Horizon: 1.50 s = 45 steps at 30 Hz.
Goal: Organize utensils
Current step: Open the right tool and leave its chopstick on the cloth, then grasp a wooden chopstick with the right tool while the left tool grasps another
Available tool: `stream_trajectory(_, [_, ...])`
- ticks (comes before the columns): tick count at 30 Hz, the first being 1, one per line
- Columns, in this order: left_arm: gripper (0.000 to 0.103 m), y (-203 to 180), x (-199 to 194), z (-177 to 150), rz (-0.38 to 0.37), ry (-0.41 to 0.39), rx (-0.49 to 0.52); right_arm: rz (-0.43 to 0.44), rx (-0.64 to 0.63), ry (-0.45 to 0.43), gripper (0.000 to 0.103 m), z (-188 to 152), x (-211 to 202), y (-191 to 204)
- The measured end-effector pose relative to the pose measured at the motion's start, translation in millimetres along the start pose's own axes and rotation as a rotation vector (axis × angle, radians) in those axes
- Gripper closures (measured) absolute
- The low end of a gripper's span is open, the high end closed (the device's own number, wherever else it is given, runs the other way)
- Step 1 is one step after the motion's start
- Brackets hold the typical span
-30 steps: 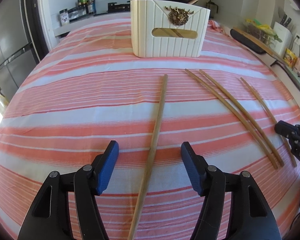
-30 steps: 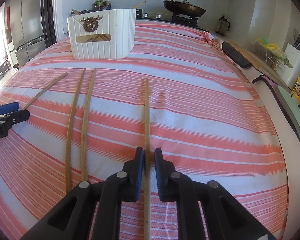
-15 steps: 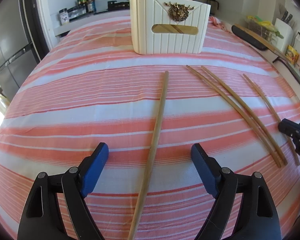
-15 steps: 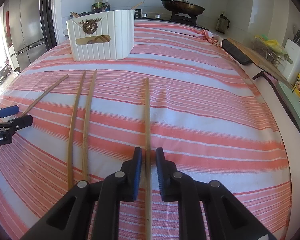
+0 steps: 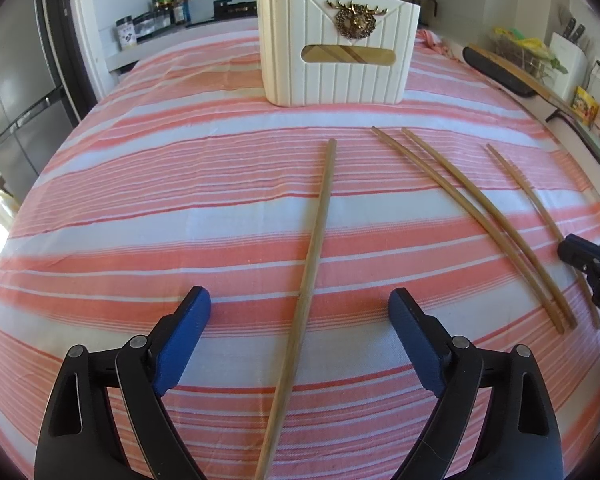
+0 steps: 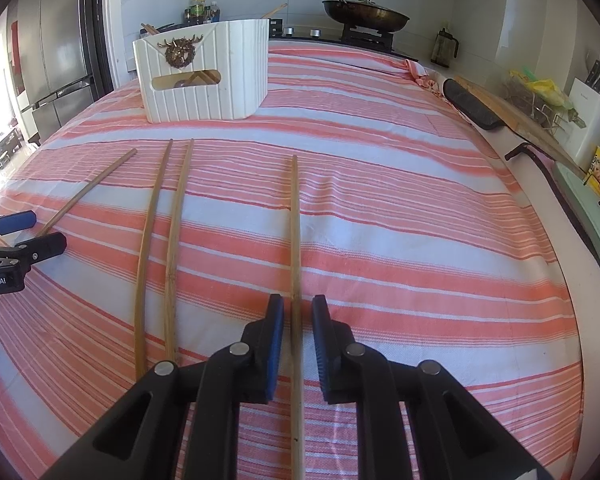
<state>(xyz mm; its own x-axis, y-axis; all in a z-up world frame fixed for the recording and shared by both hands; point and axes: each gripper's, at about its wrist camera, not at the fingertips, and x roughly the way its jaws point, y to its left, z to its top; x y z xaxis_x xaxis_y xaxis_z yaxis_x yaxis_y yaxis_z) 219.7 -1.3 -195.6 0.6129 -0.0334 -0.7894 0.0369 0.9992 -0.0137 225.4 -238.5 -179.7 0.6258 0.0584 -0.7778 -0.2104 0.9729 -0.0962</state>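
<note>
Straddling the leftmost chopstick (image 5: 320,220), my left gripper (image 5: 298,300) stands wide; its jaws have just been opening, and the stick lies between them untouched on the striped cloth (image 5: 140,200). My right gripper (image 6: 297,308) is narrowed around the rightmost chopstick (image 6: 295,220), with slivers of cloth showing on either side, so I judge it not yet clamped. The white caddy (image 5: 336,52) sits at twelve o'clock. To grip well, I should close squarely on one stick near its end, then lift it level.
</note>
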Motion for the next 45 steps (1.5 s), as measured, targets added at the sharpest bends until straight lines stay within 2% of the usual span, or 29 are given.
stream_trajectory(12, [0.009,-1,1,-1,-0.017,0.012,0.015,0.037,0.030,0.029,0.089,2,0,-5])
stream_trajectory(15, [0.009,0,-2,1,-0.055,0.035,0.032,0.045,0.064,0.067,0.093,3,-2,-16])
stream_trajectory(18, [0.009,8,-6,8,-0.121,0.059,0.035,0.048,0.084,0.129,0.092,1,-5,-31])
stream_trajectory(21, [0.009,16,-1,25,-0.184,0.110,0.051,0.092,0.095,0.204,0.085,4,-7,-45])
stream_trajectory(25, [0.009,19,20,52,-0.202,0.204,0.097,0.172,0.050,0.255,0.064,25,-9,-49])
stream_trajectory(28, [0.011,13,35,68,-0.168,0.234,0.151,0.199,0.004,0.303,0.064,45,6,-43])
stream_trajectory(31, [0.021,7,51,80,-0.150,0.274,0.169,0.174,-0.073,0.335,0.064,64,31,-32])
stream_trajectory(33, [0.023,2,55,87,-0.138,0.279,0.177,0.168,-0.092,0.354,0.064,76,51,-28])
stream_trajectory(36, [0.056,-9,56,91,-0.112,0.257,0.215,0.160,-0.114,0.319,0.063,95,69,-22])
stream_trajectory(38, [0.097,-16,53,92,-0.132,0.242,0.237,0.169,-0.107,0.310,0.085,104,76,-20])
stream_trajectory(39, [0.096,-18,52,91,-0.145,0.237,0.237,0.165,-0.105,0.302,0.096,107,78,-19])
stream_trajectory(42, [0.098,-16,34,90,-0.132,0.174,0.231,0.197,-0.046,0.265,0.096,113,69,-24])
stream_trajectory(45, [0.098,-7,-7,89,-0.170,0.070,0.197,0.231,-0.009,0.142,0.096,117,26,-31])
